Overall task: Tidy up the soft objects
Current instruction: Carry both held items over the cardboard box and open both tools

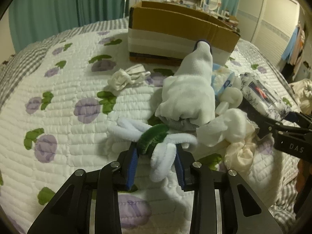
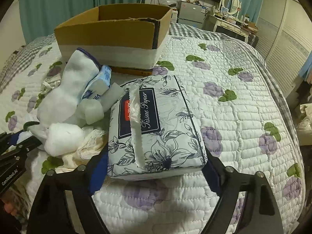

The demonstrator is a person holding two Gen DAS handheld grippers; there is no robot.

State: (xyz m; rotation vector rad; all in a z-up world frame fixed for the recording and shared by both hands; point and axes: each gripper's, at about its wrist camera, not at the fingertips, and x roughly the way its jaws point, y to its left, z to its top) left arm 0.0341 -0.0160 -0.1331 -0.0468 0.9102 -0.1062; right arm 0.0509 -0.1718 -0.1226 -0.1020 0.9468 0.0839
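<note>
Quilt [image 1: 64,120] with purple flowers covers the bed, and a cardboard box [image 1: 175,23] stands open on it behind a heap of soft things. The left gripper [image 1: 157,163] is clamped on a white and green chenille toy [image 1: 156,142], which lies in front of a white sock [image 1: 187,89]. The right gripper [image 2: 156,167] has its blue pads [image 2: 98,169] at both sides of a tissue paper pack [image 2: 156,120]; I cannot tell if they press it

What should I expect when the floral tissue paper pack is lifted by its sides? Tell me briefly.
The tissue pack looks soft-sided, so it will probably dent between the right gripper fingers rather than resist. Its plastic wrap may be slippery. It is likely light for its bulk, and the far end could sag, since the fingers flank only its near end.
</note>
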